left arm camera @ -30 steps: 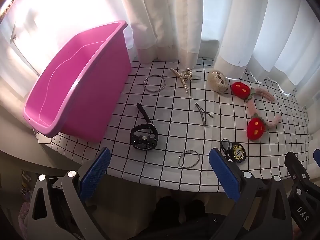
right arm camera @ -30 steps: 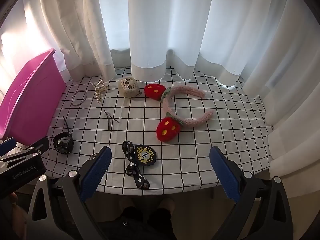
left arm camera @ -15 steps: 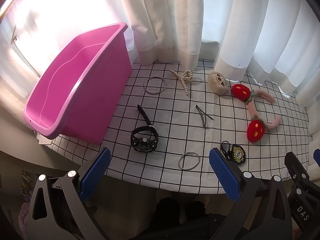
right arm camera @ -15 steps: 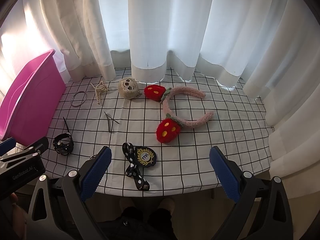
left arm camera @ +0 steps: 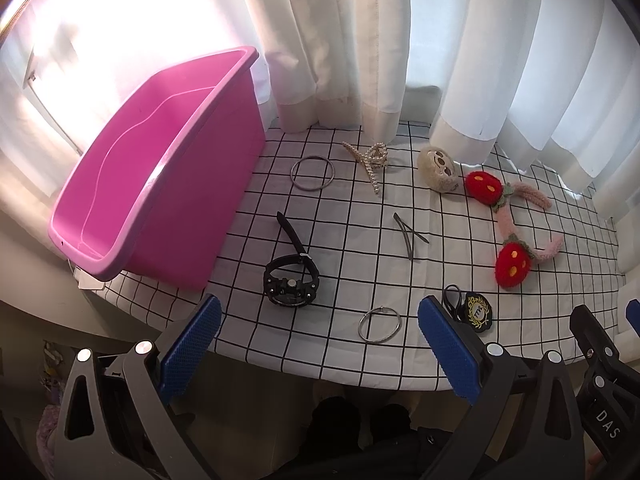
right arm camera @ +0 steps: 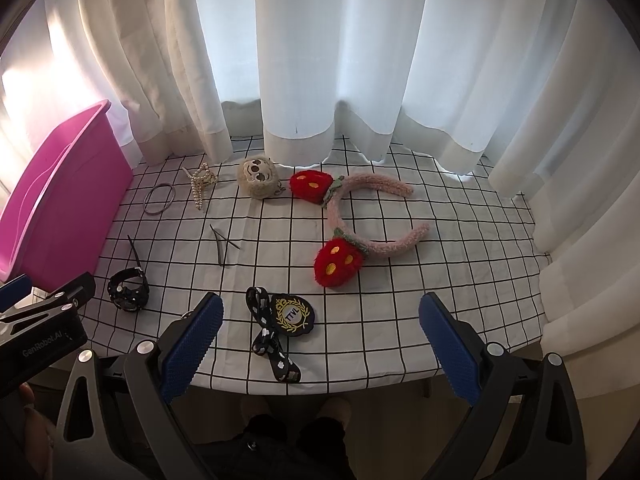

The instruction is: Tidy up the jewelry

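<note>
So, black watch [left arm camera: 291,285] lies buckled in a loop, strap tail out, just beside the pink bin [left arm camera: 160,168]; left hand-held gripper [left arm camera: 318,344] and right hand-held gripper [right arm camera: 318,344] both spread, empty.

Backlit curtains [left arm camera: 460,40], blown-out glare, fisheye warp

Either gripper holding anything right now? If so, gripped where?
Nothing held. Left gripper and right gripper are both open with nothing between the fingers; the watch and other pieces lie on the tablecloth.

"genrobot.ai" is printed on the left gripper [right arm camera: 44,332]; "das" on the right gripper [left arm camera: 600,408]; "ttvl" on the black badge [right arm camera: 291,315].
</note>
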The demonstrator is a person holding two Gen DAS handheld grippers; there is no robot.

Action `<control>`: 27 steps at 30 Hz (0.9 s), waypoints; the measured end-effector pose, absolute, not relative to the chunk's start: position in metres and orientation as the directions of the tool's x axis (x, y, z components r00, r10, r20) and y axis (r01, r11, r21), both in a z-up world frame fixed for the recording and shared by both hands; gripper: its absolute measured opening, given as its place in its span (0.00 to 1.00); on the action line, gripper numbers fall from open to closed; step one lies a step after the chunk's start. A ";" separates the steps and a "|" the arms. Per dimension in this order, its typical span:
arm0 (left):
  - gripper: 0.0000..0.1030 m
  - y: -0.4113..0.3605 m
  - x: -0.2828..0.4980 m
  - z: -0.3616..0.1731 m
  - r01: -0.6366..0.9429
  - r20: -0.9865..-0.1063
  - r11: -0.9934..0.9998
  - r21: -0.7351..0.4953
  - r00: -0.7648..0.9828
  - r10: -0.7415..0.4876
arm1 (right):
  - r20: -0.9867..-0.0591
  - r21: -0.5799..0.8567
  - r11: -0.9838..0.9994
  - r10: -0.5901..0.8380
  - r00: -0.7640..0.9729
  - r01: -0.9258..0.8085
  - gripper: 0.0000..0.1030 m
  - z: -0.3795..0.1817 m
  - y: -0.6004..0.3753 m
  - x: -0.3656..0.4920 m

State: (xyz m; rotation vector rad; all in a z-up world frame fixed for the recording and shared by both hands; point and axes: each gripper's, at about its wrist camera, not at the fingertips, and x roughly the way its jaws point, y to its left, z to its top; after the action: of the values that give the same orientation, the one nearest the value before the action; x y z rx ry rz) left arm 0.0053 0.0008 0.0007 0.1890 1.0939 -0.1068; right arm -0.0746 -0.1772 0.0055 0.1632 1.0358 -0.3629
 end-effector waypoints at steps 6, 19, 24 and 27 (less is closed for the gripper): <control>0.94 0.002 0.005 0.001 0.181 -0.890 0.978 0.102 0.455 0.009 | -0.860 -0.035 0.931 -0.214 0.463 0.364 0.91 0.006 -0.176 -0.076; 0.94 0.010 0.005 -0.007 0.180 -0.906 0.980 0.083 0.423 -0.001 | -0.868 -0.037 0.944 -0.193 0.457 0.328 0.91 -0.003 -0.170 -0.073; 0.94 0.014 0.005 -0.017 0.175 -0.918 0.982 0.067 0.396 -0.008 | -0.877 -0.025 0.953 -0.166 0.451 0.301 0.91 -0.012 -0.168 -0.072; 0.94 0.021 0.007 -0.028 0.178 -0.925 0.983 0.045 0.379 -0.027 | -0.886 0.008 0.957 -0.128 0.446 0.290 0.91 -0.020 -0.169 -0.072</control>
State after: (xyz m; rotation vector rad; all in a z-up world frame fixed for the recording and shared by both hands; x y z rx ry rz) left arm 0.0065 0.0211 -0.0280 0.1454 1.1762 -0.1315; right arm -0.0718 -0.1691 -0.0202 0.1666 1.0785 -0.2603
